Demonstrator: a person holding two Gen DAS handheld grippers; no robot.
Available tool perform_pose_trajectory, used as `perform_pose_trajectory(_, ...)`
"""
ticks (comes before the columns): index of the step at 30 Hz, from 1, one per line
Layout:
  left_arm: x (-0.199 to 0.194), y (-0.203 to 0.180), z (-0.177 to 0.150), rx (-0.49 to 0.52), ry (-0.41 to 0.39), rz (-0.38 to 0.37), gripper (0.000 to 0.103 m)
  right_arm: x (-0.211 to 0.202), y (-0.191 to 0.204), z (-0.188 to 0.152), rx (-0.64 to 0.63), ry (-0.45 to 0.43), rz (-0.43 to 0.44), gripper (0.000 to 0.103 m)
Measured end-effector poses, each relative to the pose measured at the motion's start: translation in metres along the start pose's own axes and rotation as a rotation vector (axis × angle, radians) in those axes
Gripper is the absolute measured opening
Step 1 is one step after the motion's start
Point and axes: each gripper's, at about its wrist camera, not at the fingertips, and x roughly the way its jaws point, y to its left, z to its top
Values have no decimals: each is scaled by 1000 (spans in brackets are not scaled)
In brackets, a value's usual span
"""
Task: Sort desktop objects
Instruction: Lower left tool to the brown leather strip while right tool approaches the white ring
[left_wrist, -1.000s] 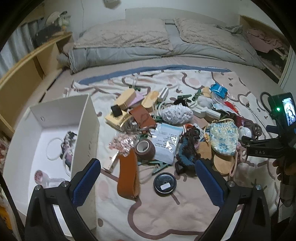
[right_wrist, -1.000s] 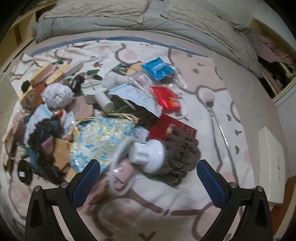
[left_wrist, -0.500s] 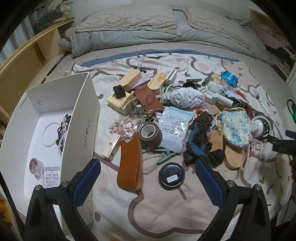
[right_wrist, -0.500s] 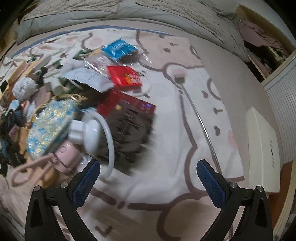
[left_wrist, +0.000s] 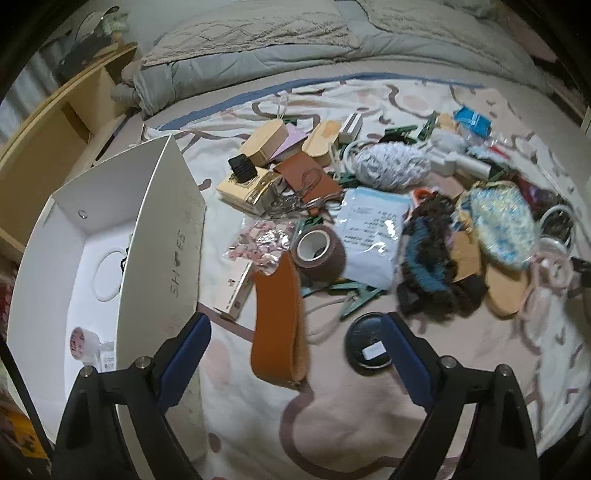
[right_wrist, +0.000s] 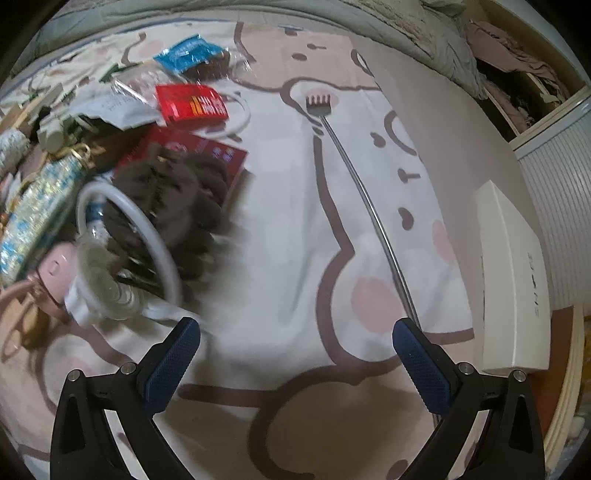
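Observation:
A heap of small objects lies on a cartoon-print blanket (left_wrist: 351, 424). My left gripper (left_wrist: 295, 354) points down at an orange-brown leather case (left_wrist: 277, 321) that lies between its fingers. The jaws are closing, and the pads stand apart from the case. Behind the case are a brown tape roll (left_wrist: 319, 253) and a mask packet (left_wrist: 373, 232), with a black round lid (left_wrist: 369, 347) by the right finger. A white shoe box (left_wrist: 162, 236) stands to the left. My right gripper (right_wrist: 295, 363) is open over bare blanket with nothing between its fingers. A metal back scratcher (right_wrist: 354, 177) runs down to its right finger.
In the right wrist view, a white box lid (right_wrist: 513, 280) lies at the bed's right edge. A dark furry piece (right_wrist: 173, 199), a white ring (right_wrist: 147, 236), a red packet (right_wrist: 190, 103) and a blue packet (right_wrist: 188, 55) lie to the left. A grey duvet (left_wrist: 258, 40) covers the far side.
My left gripper has sunk toward the leather case and its jaws have narrowed. My right gripper has moved right, off the heap, to the bare blanket beside the back scratcher.

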Motion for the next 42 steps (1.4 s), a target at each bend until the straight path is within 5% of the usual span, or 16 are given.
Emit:
perform_pose_trajectory(15, 33, -2, -11, 77, 112, 58, 69, 11, -18, -9, 17, 49, 7, 103)
perform_pose_trajectory(25, 44, 11, -15, 57, 68, 45, 63, -18, -16, -3, 24, -138, 206, 103)
perform_pose_trajectory(30, 43, 11, -21, 65, 52, 32, 60, -31, -4, -1, 7, -244, 224, 103)
perform_pose_trajectory(36, 47, 6, -25, 111, 38, 19, 44, -16, 2, 1, 30, -233, 159, 103)
perform_pose_trajectory(42, 54, 9, -24, 103, 26, -24, 32, -5, -1, -3, 115, -222, 199, 103)
